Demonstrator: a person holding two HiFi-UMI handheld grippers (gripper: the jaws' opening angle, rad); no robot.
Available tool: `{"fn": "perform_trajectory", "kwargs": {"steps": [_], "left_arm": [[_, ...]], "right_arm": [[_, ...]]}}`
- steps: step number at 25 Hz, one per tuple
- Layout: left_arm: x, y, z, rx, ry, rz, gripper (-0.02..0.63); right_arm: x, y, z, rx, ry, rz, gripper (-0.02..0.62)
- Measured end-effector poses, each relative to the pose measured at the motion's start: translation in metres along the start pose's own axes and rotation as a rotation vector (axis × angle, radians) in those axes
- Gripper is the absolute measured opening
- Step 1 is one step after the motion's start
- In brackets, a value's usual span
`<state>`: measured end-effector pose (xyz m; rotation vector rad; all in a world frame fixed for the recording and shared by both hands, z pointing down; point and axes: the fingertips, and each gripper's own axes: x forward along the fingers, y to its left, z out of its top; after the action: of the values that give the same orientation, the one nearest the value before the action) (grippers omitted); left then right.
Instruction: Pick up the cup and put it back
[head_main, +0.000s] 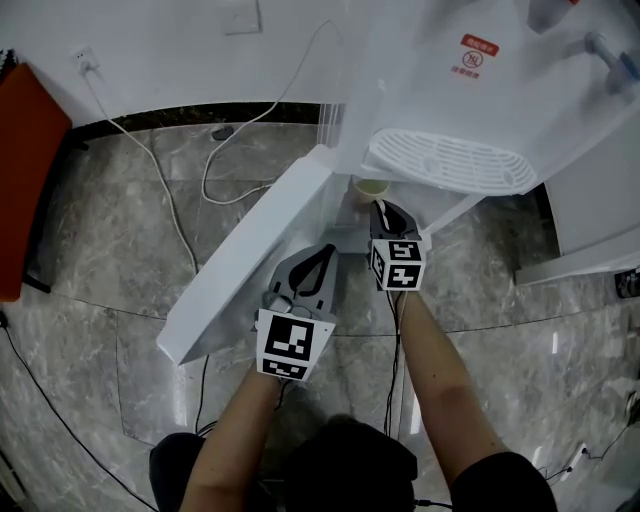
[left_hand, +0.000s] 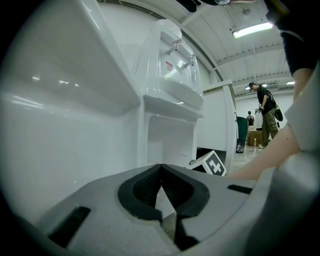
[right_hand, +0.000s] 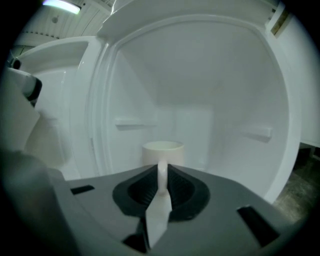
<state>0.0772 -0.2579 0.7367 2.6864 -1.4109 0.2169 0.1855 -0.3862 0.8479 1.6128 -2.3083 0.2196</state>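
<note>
- Cup (right_hand: 162, 150): pale, with a handle; located inside the open lower compartment (right_hand: 210, 95) of the water dispenser (head_main: 450, 80), below the drip tray (head_main: 450, 162). In the head view only its rim (head_main: 370, 187) is seen. Its base is hidden behind the gripper body, so contact with the compartment floor cannot be told.
- Right gripper (right_hand: 162, 172): reached into the compartment, jaws pinched on the cup's handle. Only the thin handle is clamped between the pads; the cup body is not gripped.
- Left gripper (left_hand: 161, 172): jaws pressed together, nothing between them; held just outside the compartment beside the open cabinet door (head_main: 250, 260), apart from the cup.
- Risk, swing: because only the handle is held, the cup is judged liable to pivot or droop about the pads if it is moved quickly.
- Risk, knock: the compartment walls and the tray overhang lie close, so the rim could be struck on a tilted or hurried lift or return.
- Risk, early release: if the jaws are opened before the base is seated flat, the cup could tip or roll inside.
- Risk, door: the door could be nudged inward by the left gripper and pushed against the right arm.
</note>
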Motion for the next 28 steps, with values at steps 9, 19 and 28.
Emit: {"fn": "perform_trajectory", "kwargs": {"steps": [9,19,28], "left_arm": [[-0.005,0.000,-0.004,0.015,0.018,-0.005,0.011],[-0.009,0.001,-0.004,0.009,0.016,-0.014,0.009],[-0.015,0.000,0.003,0.002,-0.002,-0.020,0.011]], "right_arm": [[0.010,0.004,-0.002,0.018,0.001,-0.007,0.043],[0.012,0.008,-0.003,0.064,0.028,-0.028,0.049],[0.006,0.017,-0.007,0.029,0.060,-0.010,0.106]]}}
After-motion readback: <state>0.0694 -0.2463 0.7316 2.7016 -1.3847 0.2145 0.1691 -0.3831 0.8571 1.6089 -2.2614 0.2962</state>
